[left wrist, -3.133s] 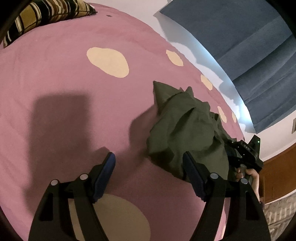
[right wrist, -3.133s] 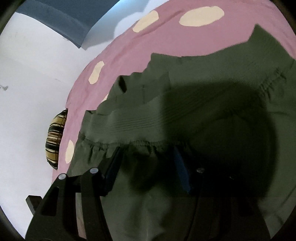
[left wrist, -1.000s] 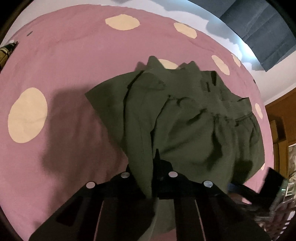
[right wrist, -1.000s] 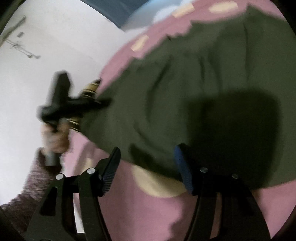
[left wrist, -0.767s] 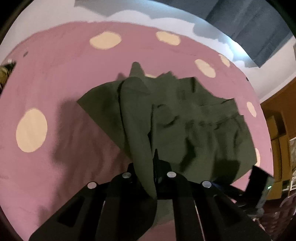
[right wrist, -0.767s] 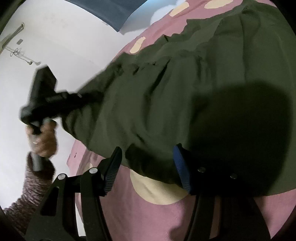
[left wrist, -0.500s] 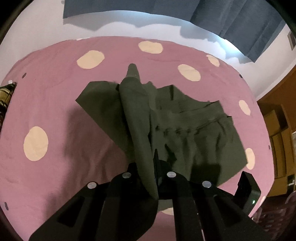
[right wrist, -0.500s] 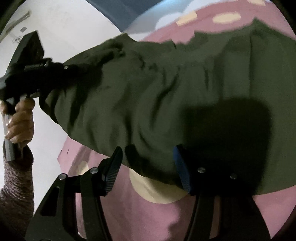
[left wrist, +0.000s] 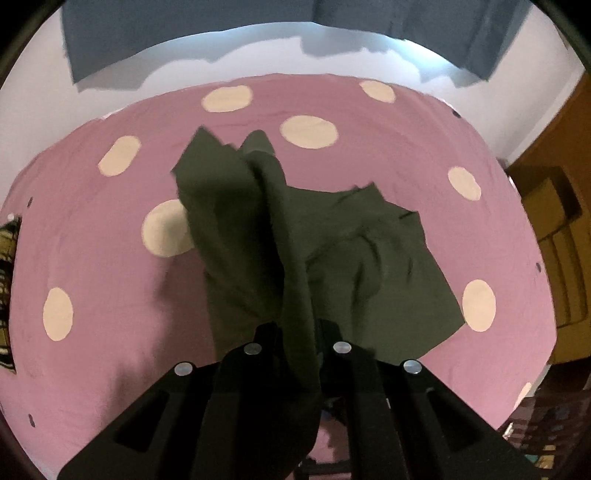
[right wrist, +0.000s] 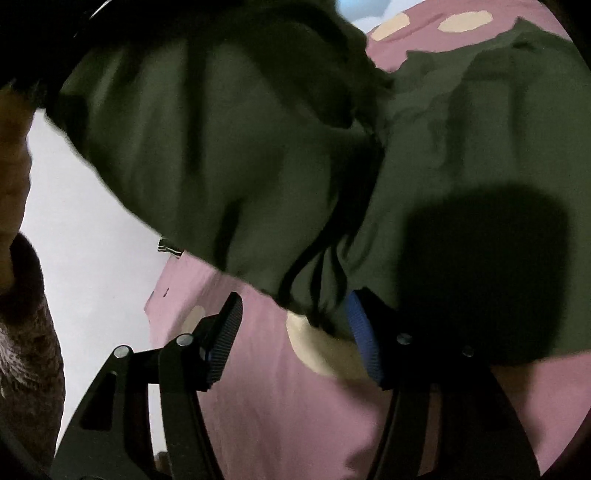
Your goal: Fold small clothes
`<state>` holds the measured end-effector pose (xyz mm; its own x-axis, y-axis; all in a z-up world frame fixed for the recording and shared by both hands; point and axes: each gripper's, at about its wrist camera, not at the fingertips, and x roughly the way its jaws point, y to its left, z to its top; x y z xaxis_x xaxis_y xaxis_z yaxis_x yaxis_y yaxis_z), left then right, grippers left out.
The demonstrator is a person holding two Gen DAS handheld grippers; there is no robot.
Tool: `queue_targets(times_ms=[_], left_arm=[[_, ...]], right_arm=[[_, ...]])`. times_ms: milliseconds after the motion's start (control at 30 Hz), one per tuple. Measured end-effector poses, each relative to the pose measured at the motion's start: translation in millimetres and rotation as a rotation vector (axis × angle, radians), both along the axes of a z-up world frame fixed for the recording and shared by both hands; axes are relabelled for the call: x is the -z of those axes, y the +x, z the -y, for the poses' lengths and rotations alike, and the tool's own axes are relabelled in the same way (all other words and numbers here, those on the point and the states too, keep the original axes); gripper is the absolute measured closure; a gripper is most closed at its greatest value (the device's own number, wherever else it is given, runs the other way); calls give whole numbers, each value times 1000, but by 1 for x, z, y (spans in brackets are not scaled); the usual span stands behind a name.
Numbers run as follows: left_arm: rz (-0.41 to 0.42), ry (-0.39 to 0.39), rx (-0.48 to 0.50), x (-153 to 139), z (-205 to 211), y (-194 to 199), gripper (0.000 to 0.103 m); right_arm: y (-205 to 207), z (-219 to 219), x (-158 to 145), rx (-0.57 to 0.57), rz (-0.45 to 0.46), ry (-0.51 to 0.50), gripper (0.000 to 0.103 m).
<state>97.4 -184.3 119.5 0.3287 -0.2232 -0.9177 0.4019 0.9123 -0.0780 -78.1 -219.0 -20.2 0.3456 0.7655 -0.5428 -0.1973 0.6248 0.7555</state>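
Pinching a fold of the olive-green garment point(left wrist: 295, 236), the left gripper point(left wrist: 295, 332) has its fingers drawn together on the cloth, which rises in a ridge from the bedspread up between them. The rest of the garment trails away from that gripper, spread in loose creases over the pink bedspread point(left wrist: 92, 240) with cream spots; its far corners lie flat, one edge overlapping a cream spot point(left wrist: 166, 229).

Right wrist view: the same garment point(right wrist: 221, 147) hangs as a lifted sheet across most of the frame, its lower hem draping just above the right gripper point(right wrist: 291, 328). That gripper's fingers stand apart, blue pads facing each other, nothing between them but bedspread point(right wrist: 277, 406) and a cream spot below. The hem touches or nearly touches the right-hand pad; cannot tell which.

A blue curtain point(left wrist: 147, 33) hangs on the wall beyond the bedspread. Wooden furniture point(left wrist: 554, 221) stands beside the bedspread's edge.
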Motion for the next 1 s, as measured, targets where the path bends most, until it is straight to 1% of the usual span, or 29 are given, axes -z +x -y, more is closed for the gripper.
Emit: queue_targets(times_ms=[167, 233, 300, 400, 433, 500, 533, 567, 600, 667, 733, 767, 833, 867, 900, 967, 1000], left_arm=[[21, 80, 35, 27, 55, -14, 96], [22, 105, 56, 44, 76, -20, 96], [29, 134, 80, 62, 95, -25, 96], [54, 169, 87, 84, 114, -32, 94], [68, 177, 89, 89, 118, -34, 91], [113, 180, 89, 91, 127, -41, 79], [125, 167, 94, 89, 129, -44, 65], [139, 150, 103, 84, 132, -49, 55], [150, 140, 108, 80, 135, -52, 52], [171, 86, 138, 68, 139, -61, 46], [196, 32, 194, 52, 143, -75, 45], [223, 7, 222, 41, 142, -84, 41], [268, -37, 253, 27, 139, -97, 37], [295, -76, 264, 16, 129, -104, 37], [313, -97, 262, 11, 122, -107, 37], [359, -144, 234, -2, 95, -112, 32], [375, -161, 216, -5, 83, -112, 32]], right_arm=[[-25, 48, -3, 44, -18, -13, 44], [-30, 65, -1, 65, -36, -2, 44], [-50, 90, 1, 109, -54, 9, 44], [-66, 110, 8, 136, -85, 15, 44], [-69, 114, 9, 142, -88, 17, 44], [-77, 122, 12, 146, -92, 22, 44], [-80, 126, 12, 150, -89, 23, 44], [-81, 130, 11, 157, -88, 29, 44], [-82, 133, 11, 159, -90, 38, 44], [-83, 140, 11, 172, -93, 52, 43], [-83, 143, 11, 188, -96, 58, 43], [-83, 147, 13, 193, -101, 65, 43], [-85, 152, 13, 207, -105, 75, 43], [-79, 153, 13, 211, -106, 77, 43], [-79, 153, 6, 217, -105, 79, 43], [-79, 156, 1, 234, -99, 85, 42], [-77, 163, 5, 243, -95, 93, 42]])
